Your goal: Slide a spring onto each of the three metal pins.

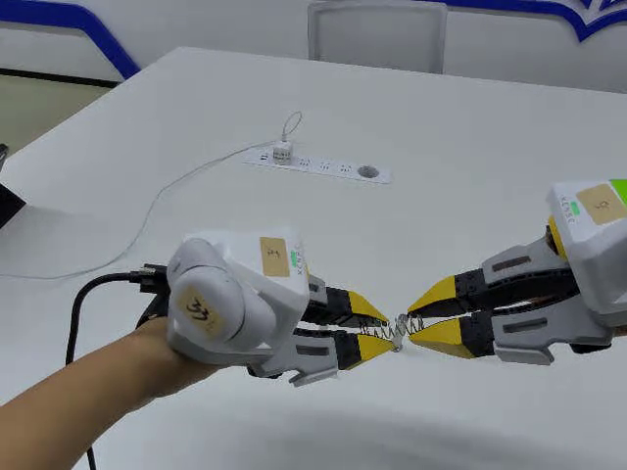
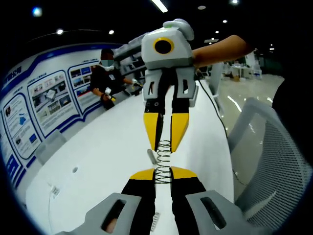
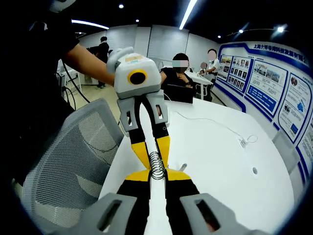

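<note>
Our left gripper (image 2: 164,173) has its jaws pinched nearly together on one end of a small coil spring (image 2: 164,159). Our right gripper (image 3: 157,175) meets it tip to tip, its jaws drawn in just as close on the other end. The spring therefore bridges the two sets of yellow tips, held just above the white table (image 1: 460,147). We cannot tell whether a pin already sits inside the coil. Just beside the spring, on the table, stands a short metal pin (image 3: 183,167), apparently tilted.

To do this step well, we judge that only one gripper should keep its hold on the spring, and lightly, since a hard squeeze would flatten the coils and close the bore. The freed end must then line up with the pin's axis before we push. We should feed the spring slowly, because a thin spring bends sideways or flicks away if it catches on the tip. The pin itself looks loose, so it needs steadying.

Farther off lies a power strip (image 1: 323,166), well clear of the work.
</note>
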`<state>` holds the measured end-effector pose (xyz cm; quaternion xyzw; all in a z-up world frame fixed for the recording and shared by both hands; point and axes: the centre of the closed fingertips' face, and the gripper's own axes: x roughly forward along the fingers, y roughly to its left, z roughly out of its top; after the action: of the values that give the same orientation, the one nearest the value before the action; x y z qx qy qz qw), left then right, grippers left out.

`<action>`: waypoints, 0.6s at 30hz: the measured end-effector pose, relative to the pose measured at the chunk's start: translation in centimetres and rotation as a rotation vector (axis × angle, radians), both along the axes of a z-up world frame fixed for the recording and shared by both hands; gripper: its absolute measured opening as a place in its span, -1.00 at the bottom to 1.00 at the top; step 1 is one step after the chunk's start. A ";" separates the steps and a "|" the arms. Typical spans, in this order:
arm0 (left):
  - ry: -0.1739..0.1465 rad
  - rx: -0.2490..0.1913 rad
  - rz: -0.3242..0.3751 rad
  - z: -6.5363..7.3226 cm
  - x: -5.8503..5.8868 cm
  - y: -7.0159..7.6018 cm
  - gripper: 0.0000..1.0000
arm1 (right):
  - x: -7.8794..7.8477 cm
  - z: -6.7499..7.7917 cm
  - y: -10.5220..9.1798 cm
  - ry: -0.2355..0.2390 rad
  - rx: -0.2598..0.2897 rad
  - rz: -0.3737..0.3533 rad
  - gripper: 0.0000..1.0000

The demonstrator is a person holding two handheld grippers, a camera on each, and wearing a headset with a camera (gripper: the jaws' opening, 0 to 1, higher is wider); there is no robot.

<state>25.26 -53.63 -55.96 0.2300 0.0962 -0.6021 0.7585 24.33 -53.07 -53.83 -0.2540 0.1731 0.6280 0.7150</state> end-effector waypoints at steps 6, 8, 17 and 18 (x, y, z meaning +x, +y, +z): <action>0.040 -0.016 0.025 0.2 0.0 -0.1 -0.80 | -0.1 0.7 0.2 0.030 0.053 -0.016 -0.77; 0.033 -0.029 0.023 0.6 0.0 -0.2 -0.80 | -0.1 1.7 0.5 0.065 0.122 -0.036 -0.77; 0.042 -0.052 0.021 0.7 -0.4 -0.7 -0.80 | -0.4 2.7 1.6 0.095 0.188 -0.034 -0.77; 0.043 -0.052 0.023 0.7 -0.4 -0.7 -0.80 | -0.5 2.7 1.7 0.097 0.187 -0.034 -0.77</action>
<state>24.83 -54.30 -55.26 0.1960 0.0996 -0.6005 0.7688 23.83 -51.34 -51.11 -0.1526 0.1526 0.6409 0.7367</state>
